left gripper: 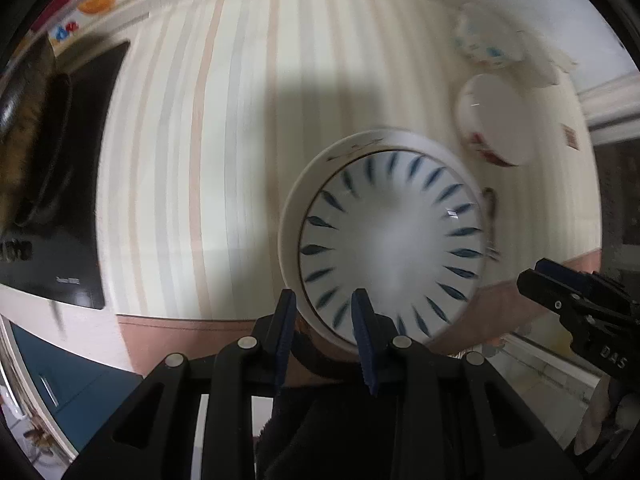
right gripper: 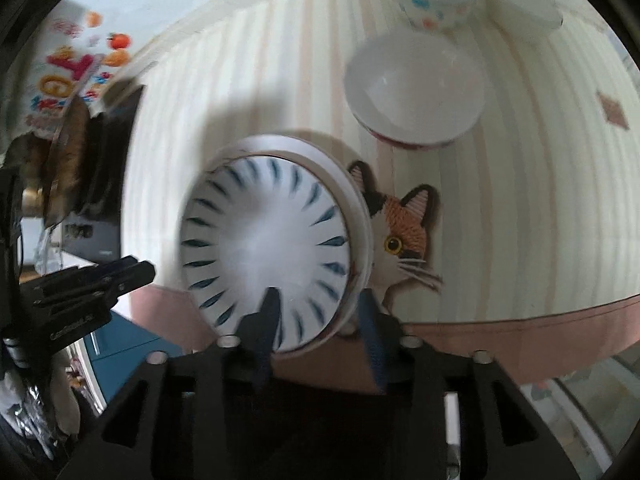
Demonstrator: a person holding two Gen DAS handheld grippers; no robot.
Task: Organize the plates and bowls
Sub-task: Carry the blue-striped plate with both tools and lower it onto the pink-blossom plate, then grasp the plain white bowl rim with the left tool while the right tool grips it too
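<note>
While both grippers crowd the near edge of the striped tablecloth, we see a blue-petal bowl nested in a white bowl there, partly over a cat patch. Our left gripper straddles the stack's near rim, one finger outside, one inside; both views are blurred, so we cannot tell whether it pinches yet. Our right gripper straddles the rim the same way, with the jaws apart, contact unclear.

Risks, as we judge them:
- A one-sided rim pinch may tilt the stack, so the inner bowl slides out.
- Two claws on one rim may pull against each other.
- The stack sits near the table edge and may tip off.
- Motion towards the far right corner may hit the red-trimmed bowl or the dotted bowl.
</note>
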